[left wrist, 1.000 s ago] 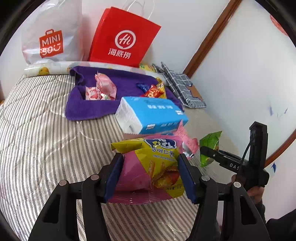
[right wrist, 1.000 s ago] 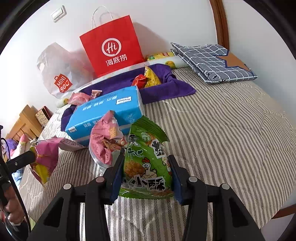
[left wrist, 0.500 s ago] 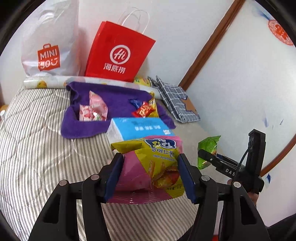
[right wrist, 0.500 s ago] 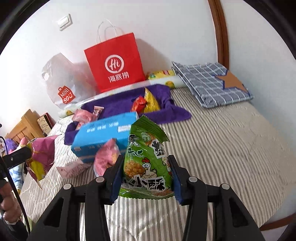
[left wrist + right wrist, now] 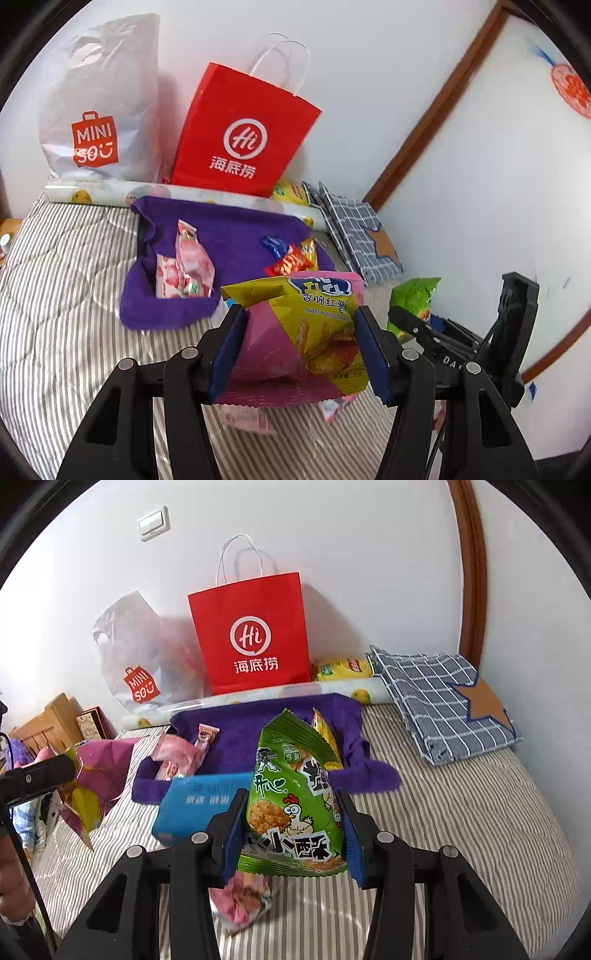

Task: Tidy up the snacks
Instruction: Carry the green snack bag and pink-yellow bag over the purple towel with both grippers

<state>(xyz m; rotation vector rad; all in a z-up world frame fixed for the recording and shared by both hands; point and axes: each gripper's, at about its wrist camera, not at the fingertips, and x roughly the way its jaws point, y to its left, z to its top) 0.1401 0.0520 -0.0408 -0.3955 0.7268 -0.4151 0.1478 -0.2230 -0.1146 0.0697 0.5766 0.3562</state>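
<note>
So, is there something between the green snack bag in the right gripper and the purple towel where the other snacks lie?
Yes. The blue tissue pack lies on the bed between the green snack bag, held in the right gripper, and the purple towel. Carried above the pack, the bag looks free to pass.

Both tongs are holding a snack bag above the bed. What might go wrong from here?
The left tongs pinch the crinkly sweet potato bag only by its sides; it might slip out. The right tongs squeeze the green chicken snack bag, which could crush what is inside. The purple towel already holds pink packets and other snacks, so a careless drop may knock them about.
</note>
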